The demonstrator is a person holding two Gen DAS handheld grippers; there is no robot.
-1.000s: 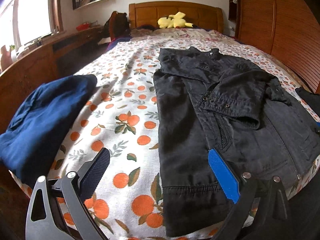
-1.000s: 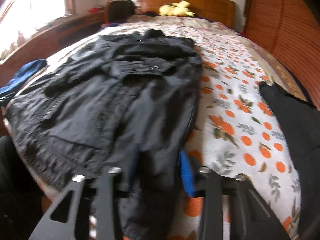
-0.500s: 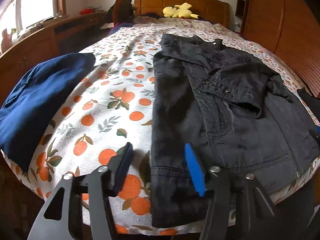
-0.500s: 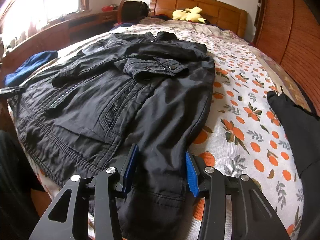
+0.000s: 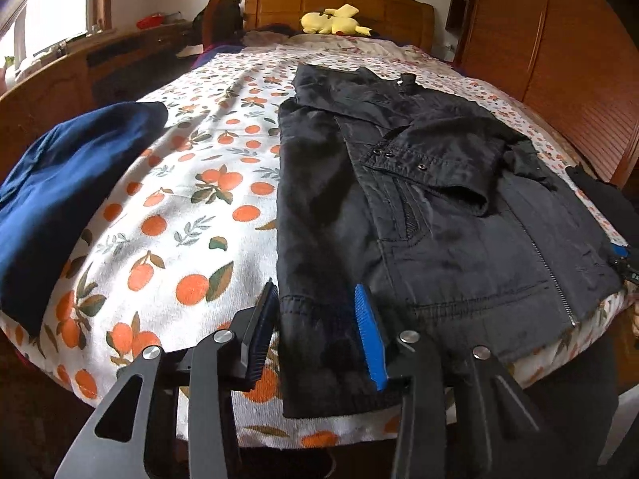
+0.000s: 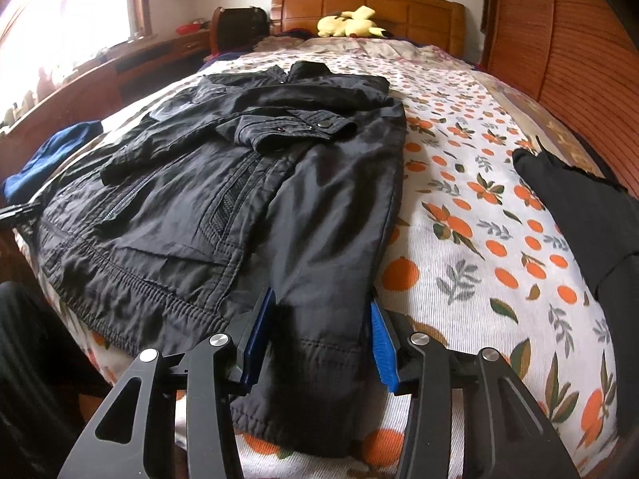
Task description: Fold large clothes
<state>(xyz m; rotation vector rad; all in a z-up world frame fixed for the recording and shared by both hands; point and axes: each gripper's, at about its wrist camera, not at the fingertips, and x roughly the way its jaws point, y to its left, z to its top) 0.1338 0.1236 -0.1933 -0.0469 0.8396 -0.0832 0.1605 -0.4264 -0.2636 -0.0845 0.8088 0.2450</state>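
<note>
Left gripper [image 5: 315, 319]: jaws part-spread and just been closing; the jacket's near left hem corner lies between the pads. The dark pad sits at the hem's outer edge, the blue pad over the cloth. Whether the pads press the cloth I cannot tell.
Right gripper [image 6: 321, 329]: jaws part-spread, having just opened a little; the near right hem corner lies between the blue pads, which stand at both edges of that strip. A true pinch cannot be told.
Jacket [image 5: 419, 199]: black, laid flat on the bed with hem toward the cameras and collar toward the headboard. One sleeve is folded across the chest, snap cuff uppermost. The zip runs down the front; the hem reaches the near mattress edge.
Bedspread [image 5: 191, 215]: white with an orange-fruit print, under the jacket and bare on both sides of it.
Blue garment [image 5: 68, 183]: on the bed's left edge, apart from the jacket.
Black cloth [image 6: 575, 207]: on the bed's right side, apart from the jacket.
Plush toy [image 6: 351, 22]: yellow, at the pillows against the wooden headboard [image 6: 399, 8].
Wardrobe [image 5: 559, 40]: wooden, along the bed's right side.
</note>
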